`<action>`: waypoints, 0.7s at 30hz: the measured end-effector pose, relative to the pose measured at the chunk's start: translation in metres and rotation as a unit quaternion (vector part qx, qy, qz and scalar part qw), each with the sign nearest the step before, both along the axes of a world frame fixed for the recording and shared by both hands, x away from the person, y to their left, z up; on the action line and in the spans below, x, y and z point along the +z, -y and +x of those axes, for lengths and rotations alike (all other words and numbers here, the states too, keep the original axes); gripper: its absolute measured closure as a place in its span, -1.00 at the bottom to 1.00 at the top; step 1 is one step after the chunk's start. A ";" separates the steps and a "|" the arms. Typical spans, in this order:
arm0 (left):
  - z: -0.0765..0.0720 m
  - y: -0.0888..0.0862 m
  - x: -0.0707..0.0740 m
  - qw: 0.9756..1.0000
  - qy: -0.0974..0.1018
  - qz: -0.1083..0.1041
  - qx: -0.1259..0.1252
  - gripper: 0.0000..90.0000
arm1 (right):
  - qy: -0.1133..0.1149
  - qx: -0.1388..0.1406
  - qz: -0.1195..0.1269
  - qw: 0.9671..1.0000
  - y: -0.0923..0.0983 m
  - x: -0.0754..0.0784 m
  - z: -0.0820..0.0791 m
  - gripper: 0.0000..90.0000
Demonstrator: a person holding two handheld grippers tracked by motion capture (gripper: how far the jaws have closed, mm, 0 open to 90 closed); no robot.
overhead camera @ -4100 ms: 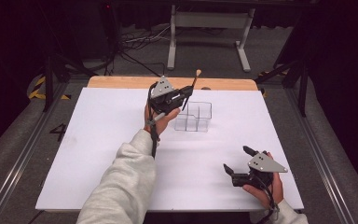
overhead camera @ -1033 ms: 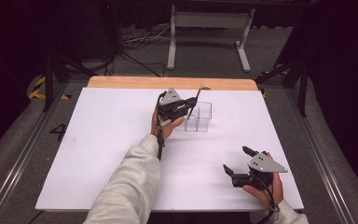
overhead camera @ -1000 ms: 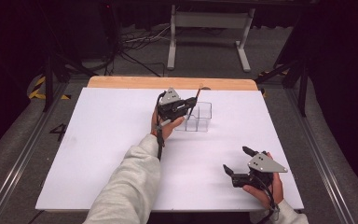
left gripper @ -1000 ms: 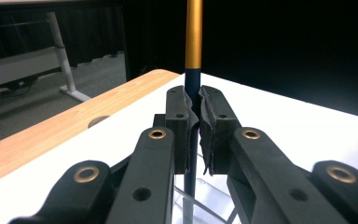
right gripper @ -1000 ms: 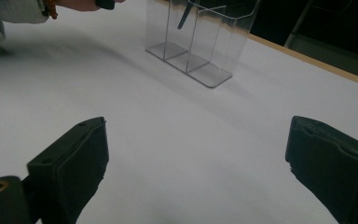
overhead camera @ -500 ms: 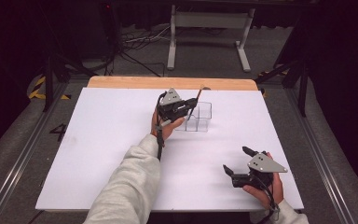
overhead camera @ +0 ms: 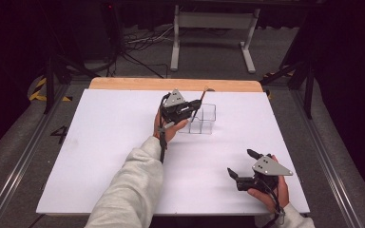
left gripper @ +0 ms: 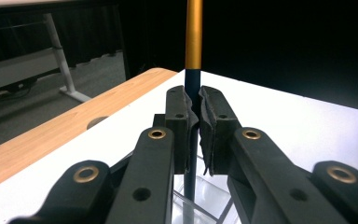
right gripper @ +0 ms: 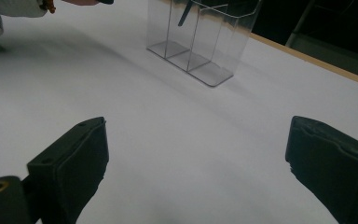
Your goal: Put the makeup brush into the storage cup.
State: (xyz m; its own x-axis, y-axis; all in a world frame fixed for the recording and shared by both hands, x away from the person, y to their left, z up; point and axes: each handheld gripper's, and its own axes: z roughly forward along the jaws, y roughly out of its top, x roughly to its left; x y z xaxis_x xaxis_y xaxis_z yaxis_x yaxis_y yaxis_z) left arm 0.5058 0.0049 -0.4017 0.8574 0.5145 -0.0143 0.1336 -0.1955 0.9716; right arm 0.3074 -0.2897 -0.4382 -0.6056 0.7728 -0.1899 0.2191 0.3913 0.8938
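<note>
My left gripper point(overhead camera: 191, 113) point(left gripper: 193, 119) is shut on a thin pen-like stick point(overhead camera: 201, 99) point(left gripper: 194, 42), which has a dark lower shaft and an orange-gold upper part. The stick stands nearly upright. Its lower end reaches down into a clear plastic organizer point(overhead camera: 204, 119) point(left gripper: 207, 200) point(right gripper: 200, 39) with several compartments at the far middle of the white table point(overhead camera: 100, 142). The dark lower end point(right gripper: 184, 15) shows through the organizer's wall. At the near right my right gripper point(overhead camera: 239, 162) point(right gripper: 196, 154) rests low over the table, open, with nothing between its pads.
A wooden strip point(overhead camera: 171, 84) point(left gripper: 37, 144) runs along the table's far edge, with dark floor, cables and a white stand's legs point(overhead camera: 211, 33) beyond. A grey sleeve point(overhead camera: 128, 190) reaches across the table's middle to the left gripper. Metal rails point(overhead camera: 14, 171) flank the table.
Since about four seconds ago my left gripper has sunk with the stick toward the organizer. Over the last second nothing has visibly moved. The right gripper has stayed put.
</note>
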 end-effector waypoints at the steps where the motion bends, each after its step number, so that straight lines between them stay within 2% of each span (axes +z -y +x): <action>1: 0.000 0.000 0.000 1.000 0.002 0.002 -0.002 0.83 | 0.000 0.000 0.000 1.000 0.000 0.000 0.000 -0.85; 13: -0.003 -0.002 0.001 1.000 0.003 0.009 0.001 0.82 | 0.002 0.000 -0.001 1.000 -0.001 0.000 0.000 -0.85; 21: -0.006 -0.004 0.005 1.000 0.015 0.021 0.005 0.79 | 0.003 0.000 -0.001 1.000 -0.001 0.000 0.000 -0.85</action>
State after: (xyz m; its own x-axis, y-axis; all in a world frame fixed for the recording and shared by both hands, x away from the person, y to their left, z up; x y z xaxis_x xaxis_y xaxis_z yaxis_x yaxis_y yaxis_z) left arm 0.4993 0.0090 -0.3969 0.8518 0.5228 0.0319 0.1076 -0.2343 0.9662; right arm 0.3072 -0.2887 -0.4380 -0.6040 0.7725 -0.1957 0.2132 0.3932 0.8944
